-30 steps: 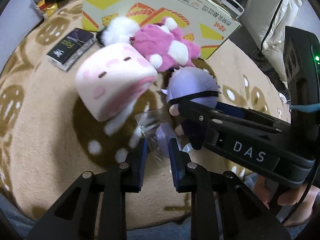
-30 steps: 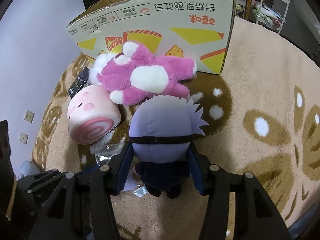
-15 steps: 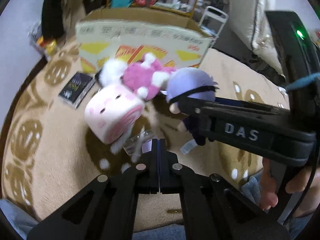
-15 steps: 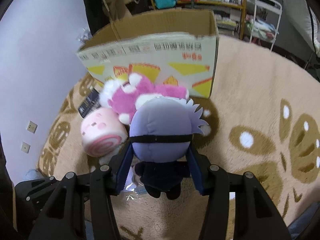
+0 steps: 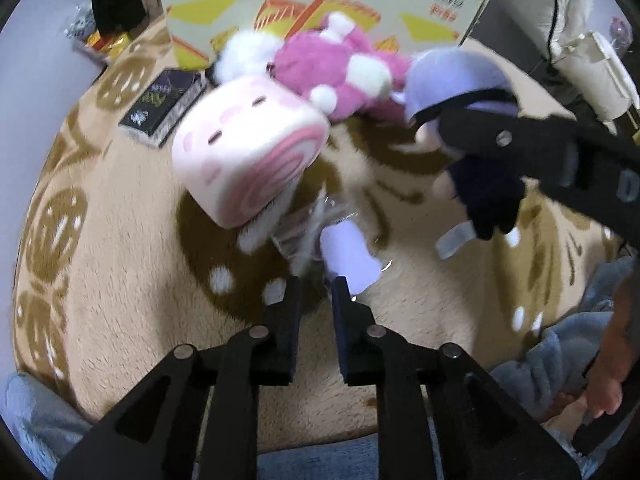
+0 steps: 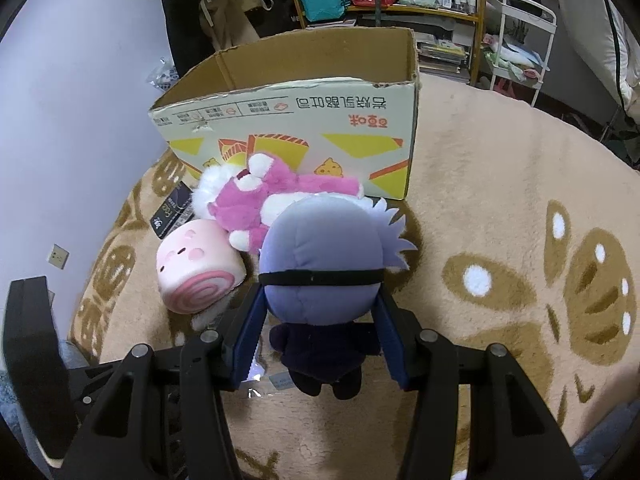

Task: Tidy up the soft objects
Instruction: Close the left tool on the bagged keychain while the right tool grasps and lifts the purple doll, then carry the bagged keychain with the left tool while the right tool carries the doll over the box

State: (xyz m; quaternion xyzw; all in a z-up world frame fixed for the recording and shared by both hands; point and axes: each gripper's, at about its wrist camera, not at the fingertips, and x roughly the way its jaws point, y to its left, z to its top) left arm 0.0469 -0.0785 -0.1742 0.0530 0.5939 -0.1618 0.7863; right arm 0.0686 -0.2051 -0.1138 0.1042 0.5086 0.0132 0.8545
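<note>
1. The cardboard box (image 6: 304,128) stands open-topped on the beige rug (image 6: 500,184), straight ahead of the doll and beyond the other toys; the coming move likely turns on carrying the doll forward and up over its near wall.
2. The pink plush bear (image 6: 280,192) lies against that wall; the pink swiss-roll plush (image 6: 196,272) lies to its left.
3. The purple-haired plush doll (image 6: 320,264) hangs upright, long axis vertical, between the jaws of the right gripper (image 6: 320,332), clamped on its head and lifted clear of the rug.
4. The left gripper (image 5: 314,300) has its jaws slightly apart, empty, just short of a clear plastic wrapper (image 5: 320,224) on the rug.
</note>
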